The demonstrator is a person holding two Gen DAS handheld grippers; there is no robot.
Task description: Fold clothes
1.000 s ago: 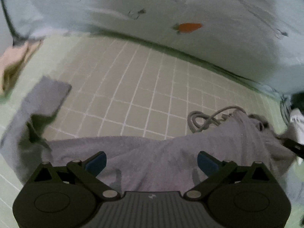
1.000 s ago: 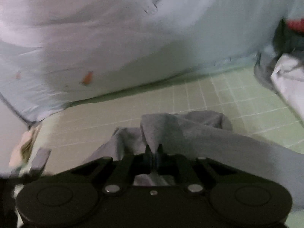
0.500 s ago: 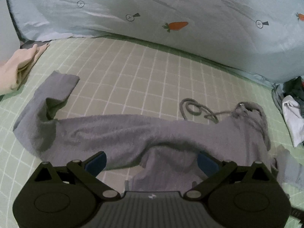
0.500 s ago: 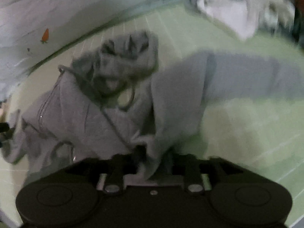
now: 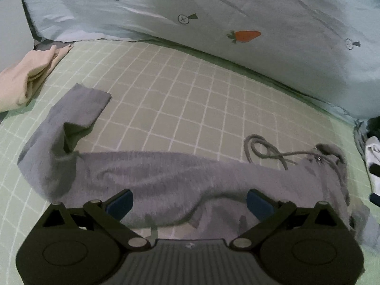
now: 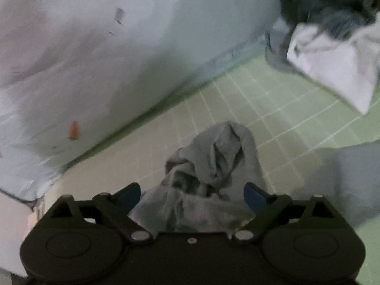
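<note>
I see the fuzzy grey hoodie (image 5: 154, 178) lying stretched and rumpled across the green grid-checked bedsheet (image 5: 190, 99) below a pale carrot-print duvet (image 5: 237, 11), my left gripper (image 5: 188, 204) and right gripper (image 6: 192, 196) both spread wide, empty, over its bunched fleece.

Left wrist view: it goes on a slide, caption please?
Open left gripper above a grey hoodie spread on green checked bedding.

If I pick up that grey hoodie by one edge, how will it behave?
The grey hoodie will probably sag and drape, since it already lies rumpled. Its drawstring lies loose in loops, so it may dangle or snag. The fleecy-looking cloth likely grips rather than slips.
</note>
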